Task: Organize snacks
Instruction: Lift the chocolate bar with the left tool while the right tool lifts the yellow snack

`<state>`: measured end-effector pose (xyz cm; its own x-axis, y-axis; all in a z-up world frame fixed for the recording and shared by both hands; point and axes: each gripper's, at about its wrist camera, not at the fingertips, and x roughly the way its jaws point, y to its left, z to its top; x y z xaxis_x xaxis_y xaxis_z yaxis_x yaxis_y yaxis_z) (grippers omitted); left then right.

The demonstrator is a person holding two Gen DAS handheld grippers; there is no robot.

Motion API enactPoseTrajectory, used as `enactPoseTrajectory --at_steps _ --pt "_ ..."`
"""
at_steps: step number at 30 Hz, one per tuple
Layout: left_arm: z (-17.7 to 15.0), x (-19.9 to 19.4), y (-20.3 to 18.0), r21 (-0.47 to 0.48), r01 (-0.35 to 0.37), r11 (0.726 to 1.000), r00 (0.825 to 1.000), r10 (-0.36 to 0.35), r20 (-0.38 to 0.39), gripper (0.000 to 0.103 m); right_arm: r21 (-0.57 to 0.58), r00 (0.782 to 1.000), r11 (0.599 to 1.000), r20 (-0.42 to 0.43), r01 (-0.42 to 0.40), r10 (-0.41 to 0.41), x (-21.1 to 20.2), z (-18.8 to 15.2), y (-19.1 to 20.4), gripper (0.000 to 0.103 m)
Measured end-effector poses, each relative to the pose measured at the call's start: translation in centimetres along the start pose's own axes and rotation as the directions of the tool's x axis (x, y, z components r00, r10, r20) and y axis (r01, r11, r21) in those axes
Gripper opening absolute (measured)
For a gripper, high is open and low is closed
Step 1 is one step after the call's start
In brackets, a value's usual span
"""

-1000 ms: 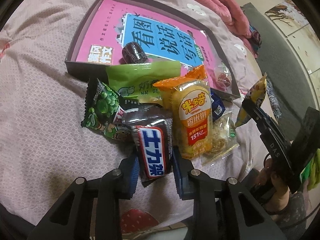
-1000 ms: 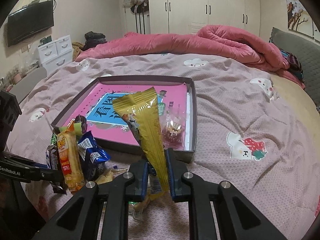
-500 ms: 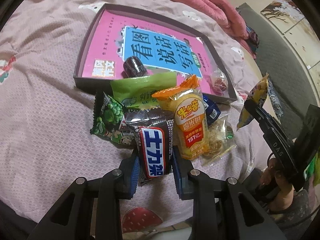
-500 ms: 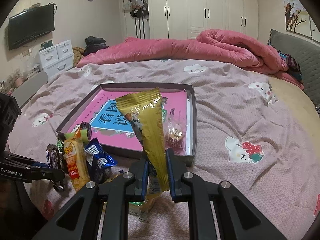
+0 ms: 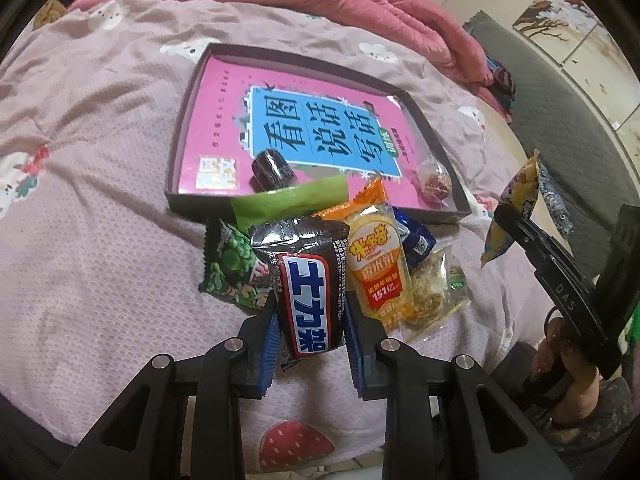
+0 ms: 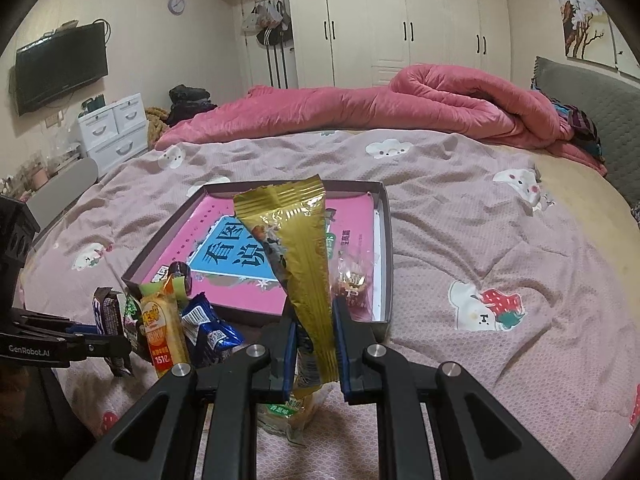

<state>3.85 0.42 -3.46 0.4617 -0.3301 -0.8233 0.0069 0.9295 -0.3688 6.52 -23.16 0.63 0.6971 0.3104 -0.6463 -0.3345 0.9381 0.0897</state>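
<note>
My left gripper (image 5: 310,330) is shut on a dark chocolate bar (image 5: 308,288) with a blue and white label, lifted above the snack pile. Behind it lie a green pea packet (image 5: 230,270), a light green packet (image 5: 288,204), an orange rice cracker packet (image 5: 378,268), a blue packet (image 5: 416,238) and a clear cookie bag (image 5: 434,290). My right gripper (image 6: 314,344) is shut on a gold packet (image 6: 298,264) held upright. A shallow dark tray (image 5: 188,120) with a pink book (image 5: 224,128) holds a dark wrapped sweet (image 5: 272,168) and a clear-wrapped red sweet (image 5: 434,184).
The tray (image 6: 386,240) rests on a pink patterned bedspread (image 6: 480,240). A rolled pink duvet (image 6: 400,108) lies at the far side, a grey headboard (image 6: 592,96) on the right. A person's hand (image 5: 568,356) holds the right gripper's handle.
My left gripper has risen with the chocolate bar, lifting it off the pile, and tilted up so more of the bed shows. The right gripper with the gold packet has stayed almost still.
</note>
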Motion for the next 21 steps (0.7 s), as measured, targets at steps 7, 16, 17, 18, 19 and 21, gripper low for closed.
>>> enactPoseTrajectory --at_steps 7,16,17,18,19,21 --pt "0.4 -1.0 0.0 0.005 -0.019 1.000 0.999 0.018 0.040 0.030 0.000 1.000 1.000 0.004 -0.008 0.008 -0.3 0.2 0.4 0.017" --pt "0.8 -2.1 0.7 -0.010 -0.038 0.999 0.995 0.039 0.092 0.030 0.014 1.000 1.000 0.021 -0.017 0.017 -0.8 0.7 0.7 0.017" --pt "0.9 -2.2 0.8 -0.010 -0.041 0.999 0.994 0.042 0.098 0.030 0.016 1.000 1.000 0.022 -0.019 0.018 -0.9 0.8 0.8 0.017" --pt "1.0 -2.3 0.9 -0.009 -0.046 0.999 0.993 0.046 0.107 0.030 0.017 1.000 1.000 0.023 -0.018 0.018 -0.9 0.9 0.8 0.017" --pt "1.1 -2.5 1.1 -0.012 -0.049 0.999 0.992 0.050 0.117 0.030 0.020 1.000 1.000 0.026 -0.018 0.018 -0.9 1.0 0.8 0.017" --pt "1.2 -2.8 1.5 -0.015 -0.053 0.999 0.990 0.054 0.130 0.030 0.021 0.999 1.000 0.029 -0.019 0.019 -1.0 1.2 0.9 0.017"
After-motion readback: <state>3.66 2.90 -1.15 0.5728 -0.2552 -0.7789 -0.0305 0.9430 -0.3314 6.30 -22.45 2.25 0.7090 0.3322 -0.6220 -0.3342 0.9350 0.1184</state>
